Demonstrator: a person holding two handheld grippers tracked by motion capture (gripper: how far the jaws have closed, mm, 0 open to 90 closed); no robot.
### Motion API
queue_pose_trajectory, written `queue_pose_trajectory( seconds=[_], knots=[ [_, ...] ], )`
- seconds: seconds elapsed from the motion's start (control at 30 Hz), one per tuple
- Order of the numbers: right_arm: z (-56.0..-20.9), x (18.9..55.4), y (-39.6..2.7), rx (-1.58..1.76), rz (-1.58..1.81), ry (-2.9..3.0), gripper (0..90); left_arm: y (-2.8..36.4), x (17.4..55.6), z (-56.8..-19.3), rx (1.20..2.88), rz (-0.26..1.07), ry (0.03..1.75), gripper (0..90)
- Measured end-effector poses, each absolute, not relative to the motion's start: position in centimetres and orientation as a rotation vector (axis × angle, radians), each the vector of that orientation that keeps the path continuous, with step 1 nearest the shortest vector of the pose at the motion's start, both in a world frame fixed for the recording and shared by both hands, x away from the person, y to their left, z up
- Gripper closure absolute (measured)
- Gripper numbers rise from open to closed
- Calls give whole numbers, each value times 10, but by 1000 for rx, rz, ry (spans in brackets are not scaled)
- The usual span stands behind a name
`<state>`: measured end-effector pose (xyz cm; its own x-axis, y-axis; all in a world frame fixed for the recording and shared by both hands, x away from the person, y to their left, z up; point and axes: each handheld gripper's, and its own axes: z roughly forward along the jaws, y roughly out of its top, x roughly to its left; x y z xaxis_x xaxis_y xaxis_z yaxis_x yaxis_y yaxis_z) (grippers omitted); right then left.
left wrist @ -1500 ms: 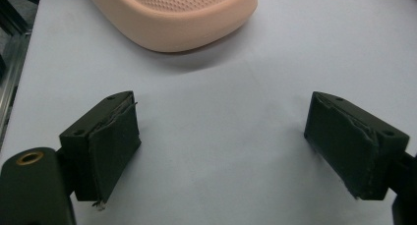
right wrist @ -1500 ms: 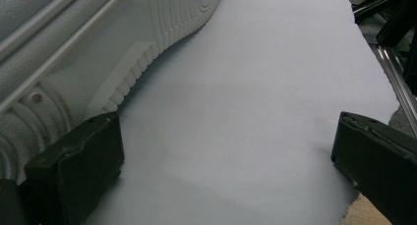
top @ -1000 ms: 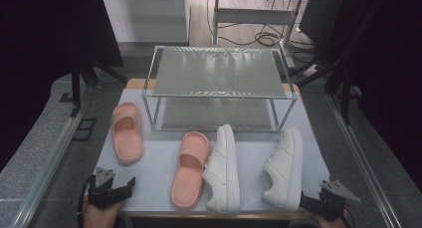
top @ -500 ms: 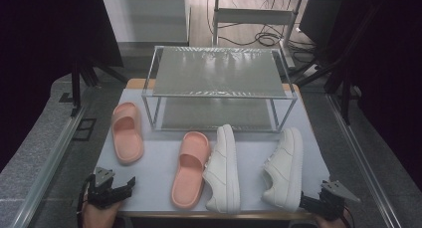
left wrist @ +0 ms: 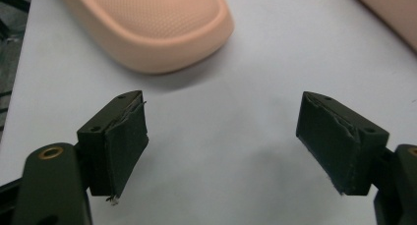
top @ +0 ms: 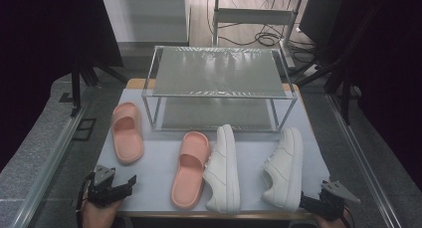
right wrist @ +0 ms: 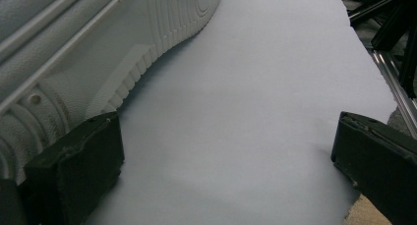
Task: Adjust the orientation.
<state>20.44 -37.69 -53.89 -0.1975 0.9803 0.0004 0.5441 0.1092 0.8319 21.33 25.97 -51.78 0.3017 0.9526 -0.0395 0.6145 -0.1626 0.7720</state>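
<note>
Two pink slippers lie on the white mat, one at the left (top: 127, 134) and one in the middle (top: 190, 169). Beside it lie two white sneakers, one at the centre (top: 224, 169) and one to the right (top: 284, 167). My left gripper (top: 127, 184) hovers at the mat's front left, open. Its jaws have just been closing slightly, with nothing between them. In the left gripper view (left wrist: 221, 141) the left slipper's end (left wrist: 152, 23) lies just beyond the jaws. My right gripper (top: 305, 202) stands open at the front right. In the right gripper view (right wrist: 231, 166) the right sneaker's sole (right wrist: 98, 53) lies against its left jaw.
A two-tier metal rack (top: 219, 78) stands at the back of the mat (top: 159, 153), both shelves bare. Bare mat lies between the slippers and right of the sneakers. The table edge (top: 149, 215) runs just behind both grippers. Metal rails (top: 50, 158) flank the table.
</note>
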Motion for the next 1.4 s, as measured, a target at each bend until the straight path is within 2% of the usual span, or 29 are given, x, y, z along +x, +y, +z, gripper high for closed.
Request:
queue_pose_trajectory(
  seconds=[0.9, 1.4],
  knots=[
    [-540, 204, -376, 1482, 976, 1796, 0, 250, 257, -492, 1890, 564, 1330, 216],
    [-540, 204, -377, 1479, 978, 1798, 0, 247, 301, -486, 1904, 566, 1338, 328]
  ],
)
